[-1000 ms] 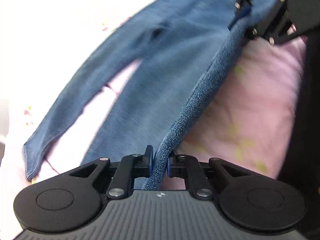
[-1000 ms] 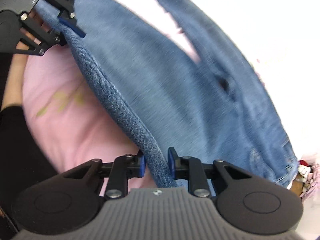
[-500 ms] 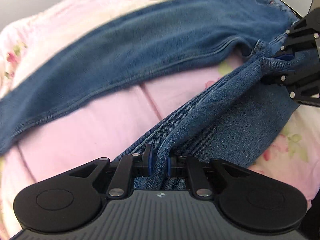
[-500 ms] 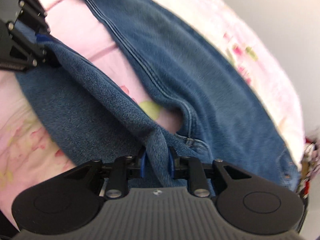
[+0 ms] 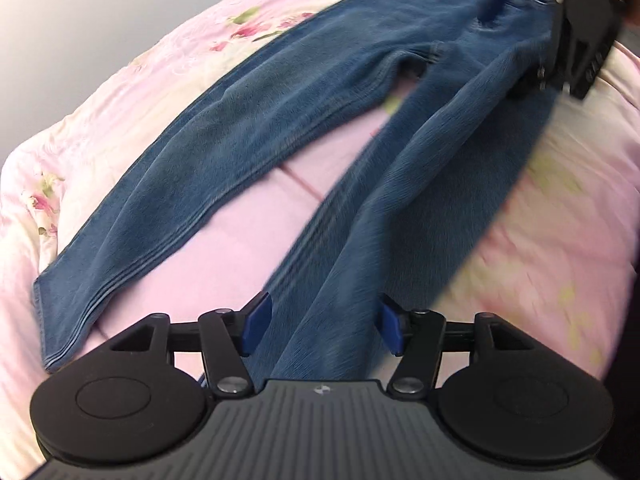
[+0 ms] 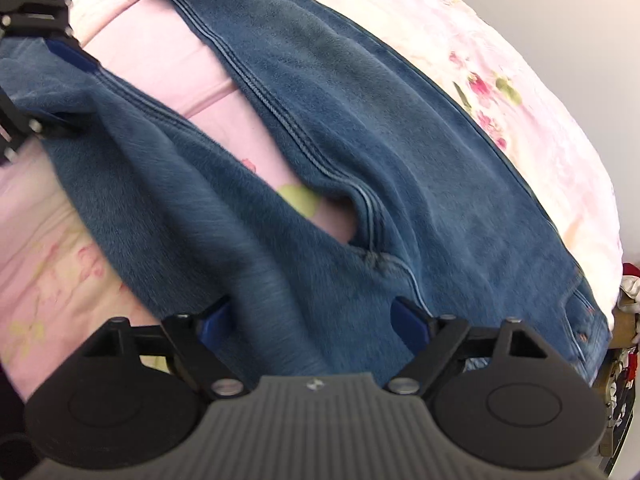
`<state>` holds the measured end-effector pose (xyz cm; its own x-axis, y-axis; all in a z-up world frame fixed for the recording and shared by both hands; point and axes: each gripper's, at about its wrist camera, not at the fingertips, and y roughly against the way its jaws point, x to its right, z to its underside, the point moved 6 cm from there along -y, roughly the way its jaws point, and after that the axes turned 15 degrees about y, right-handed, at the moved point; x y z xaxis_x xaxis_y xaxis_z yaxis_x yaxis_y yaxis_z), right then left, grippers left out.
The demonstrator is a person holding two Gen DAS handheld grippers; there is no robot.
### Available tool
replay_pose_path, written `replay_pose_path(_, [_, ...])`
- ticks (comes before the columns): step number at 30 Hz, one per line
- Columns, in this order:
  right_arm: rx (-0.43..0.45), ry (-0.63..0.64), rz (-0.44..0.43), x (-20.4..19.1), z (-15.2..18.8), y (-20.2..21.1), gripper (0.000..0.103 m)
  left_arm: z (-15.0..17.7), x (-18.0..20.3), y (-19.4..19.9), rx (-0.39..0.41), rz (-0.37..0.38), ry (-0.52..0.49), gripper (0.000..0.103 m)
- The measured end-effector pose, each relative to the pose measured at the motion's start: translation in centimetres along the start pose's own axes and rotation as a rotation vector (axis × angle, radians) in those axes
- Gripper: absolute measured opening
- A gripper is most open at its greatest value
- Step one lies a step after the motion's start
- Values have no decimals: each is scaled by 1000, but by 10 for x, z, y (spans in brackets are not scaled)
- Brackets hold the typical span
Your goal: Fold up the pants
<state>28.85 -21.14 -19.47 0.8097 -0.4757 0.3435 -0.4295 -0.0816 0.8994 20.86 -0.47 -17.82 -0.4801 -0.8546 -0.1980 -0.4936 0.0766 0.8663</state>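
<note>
Now both grippers let go of the jeans [image 5: 280, 128]. L gripper [image 5: 322, 322]: blue pads spread apart and still opening, denim of the near leg lies between them but pads don't press it; half a sec ago they were pinched tight on a raised fold of that leg. R gripper [image 6: 316, 320]: same story, pads wide and opening, waist/hip denim under and between them, no squeeze; earlier it clamped a bunched ridge of fabric.

Jeans lie spread on the pink floral bedcover [image 5: 540, 240], both legs flat, splayed in a V w/ a wedge of pink sheet between them. Far leg runs to the left in L view, hem near the cover's left edge. Near leg runs from crotch down to L gripper. Ridge of lifted denim strung between the two grippers before is gone, cloth now slack and flat. Crotch seam [image 6: 372, 258] sits just ahead of R gripper, small gap of sheet showing beside it.

R gripper also shows top right in L view [image 5: 524, 32], over the waist end; L gripper top left in R view [image 6: 52, 88], pads apart over the leg end. Some motion blur in both views.
</note>
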Motion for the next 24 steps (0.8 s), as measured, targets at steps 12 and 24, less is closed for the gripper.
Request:
replay_pose_path(12, [-131,49,106,-17,87,31,94,86,-56,43,-252,-57,-42,80])
replay_pose_path(24, [-338,-38,198,2,187,43,94,157,-136,32,-479,-104,145,75])
